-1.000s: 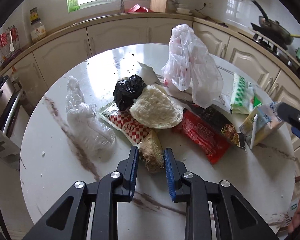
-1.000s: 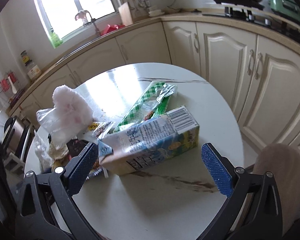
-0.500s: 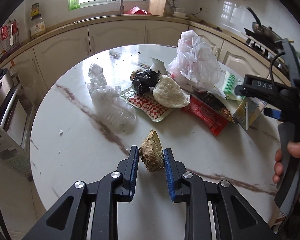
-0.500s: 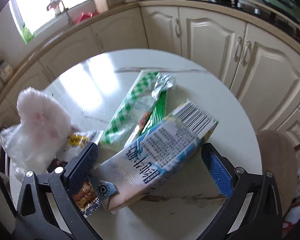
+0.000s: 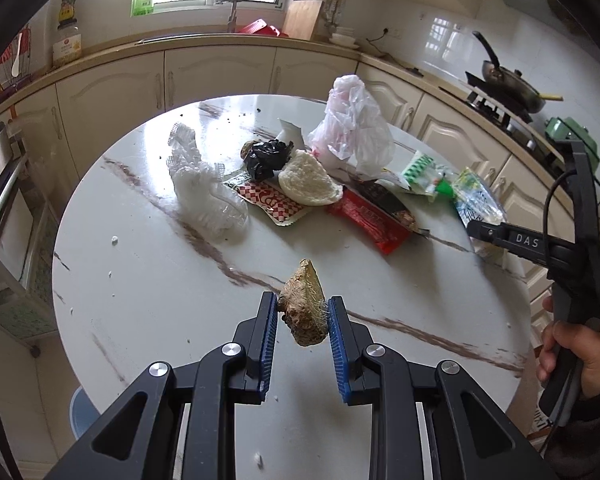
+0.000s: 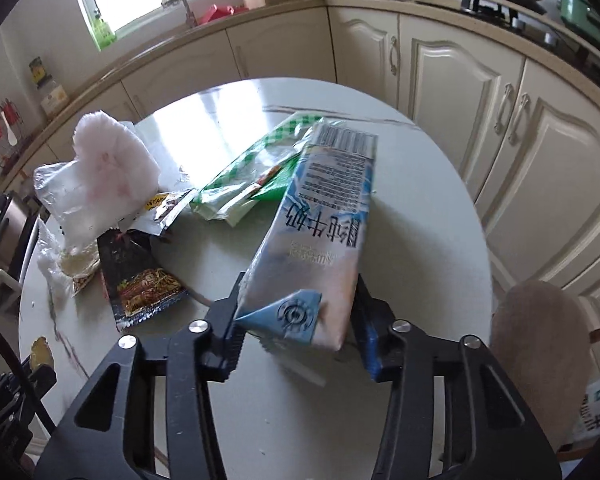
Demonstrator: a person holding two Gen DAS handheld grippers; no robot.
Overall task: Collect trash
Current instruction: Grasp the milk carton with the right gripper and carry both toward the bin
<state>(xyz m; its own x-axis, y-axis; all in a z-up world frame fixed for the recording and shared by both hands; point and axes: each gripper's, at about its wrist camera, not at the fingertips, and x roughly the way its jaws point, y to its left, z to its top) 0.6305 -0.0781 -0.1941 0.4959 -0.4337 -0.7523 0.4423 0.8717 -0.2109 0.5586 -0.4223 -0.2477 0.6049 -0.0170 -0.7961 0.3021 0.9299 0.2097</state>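
My left gripper (image 5: 303, 312) is shut on a brown lumpy scrap (image 5: 305, 308) and holds it above the near part of the round marble table (image 5: 140, 280). My right gripper (image 6: 298, 320) is shut on a blue-and-white milk carton (image 6: 320, 224), its far end pointing away over the table. The right gripper also shows at the right of the left wrist view (image 5: 540, 244). Trash lies across the table: a red wrapper (image 5: 364, 216), a white bun-like piece (image 5: 308, 184), a black bag (image 5: 266, 156), a crumpled clear plastic (image 5: 204, 192), a pink-white plastic bag (image 5: 352, 128).
A green checked packet (image 6: 256, 164) and a dark snack packet (image 6: 136, 272) lie near the carton. Cream cabinets and a counter ring the table. A stove with a pan (image 5: 508, 84) stands at the right. A tan stool (image 6: 540, 336) sits by the table's right edge.
My left gripper has pulled back from the trash pile with the brown scrap. My right gripper has closed on the milk carton, which has turned end-on.
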